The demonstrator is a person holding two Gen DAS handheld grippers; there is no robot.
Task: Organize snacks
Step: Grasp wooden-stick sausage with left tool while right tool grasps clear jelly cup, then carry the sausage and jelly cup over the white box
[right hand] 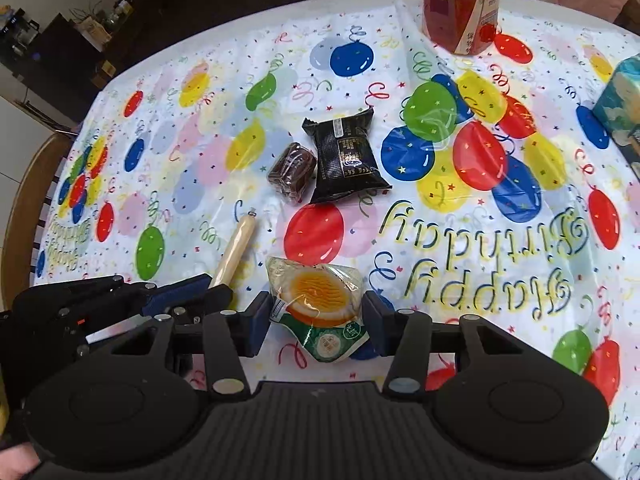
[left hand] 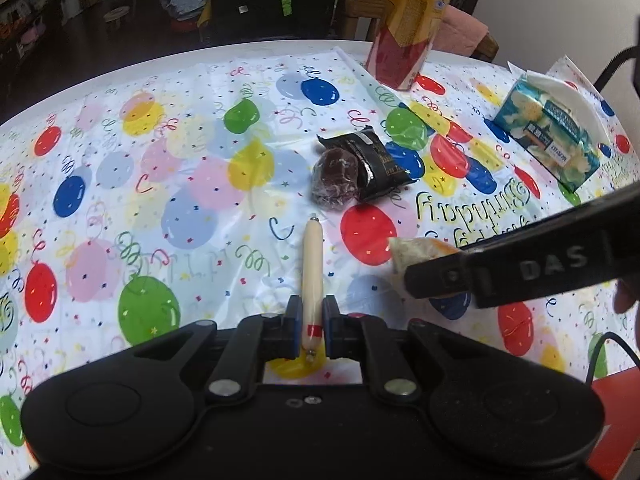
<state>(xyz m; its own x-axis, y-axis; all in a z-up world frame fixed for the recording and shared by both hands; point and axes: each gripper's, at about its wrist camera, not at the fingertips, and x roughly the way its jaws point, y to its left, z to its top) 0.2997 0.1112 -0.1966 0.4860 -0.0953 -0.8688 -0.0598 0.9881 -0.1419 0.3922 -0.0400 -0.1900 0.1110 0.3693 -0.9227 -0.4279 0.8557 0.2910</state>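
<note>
While clamped near its red-banded end between the jaws of the left gripper (left hand: 312,330), a pale sausage stick (left hand: 312,276) points out over the tabletop (left hand: 160,152), toward the black packet (left hand: 374,164). Jaws pressed against both sides of the stick, far tip with its metal clip free. Cannot tell whether lifted clear of the balloon-print cloth or resting on it.

In the right wrist view, right gripper (right hand: 318,316) set around an egg snack pouch (right hand: 318,304), clear at the front with an orange yolk showing and a green label toward the camera. Jaws at the pouch's two sides, seemingly touching its edges; a firm squeeze cannot be confirmed. From the left wrist view, only a corner of that pouch (left hand: 416,252) peeking from behind the right gripper's black finger (left hand: 520,268).

Beyond both grippers, the black packet (right hand: 346,160) flat on the cloth, with a small brown wrapped cake (right hand: 291,172) touching its left side. Sausage stick (right hand: 236,250) and left gripper (right hand: 218,290) nearer than the black packet and to its left, pouch nearer and almost straight in front of it.

Well behind the black packet, a tall bottle (left hand: 410,24) with a yellow and red label. To the packet's right, near the tabletop's edge, a blue-green tissue pack (left hand: 548,132) with a white sheet sticking out.
</note>
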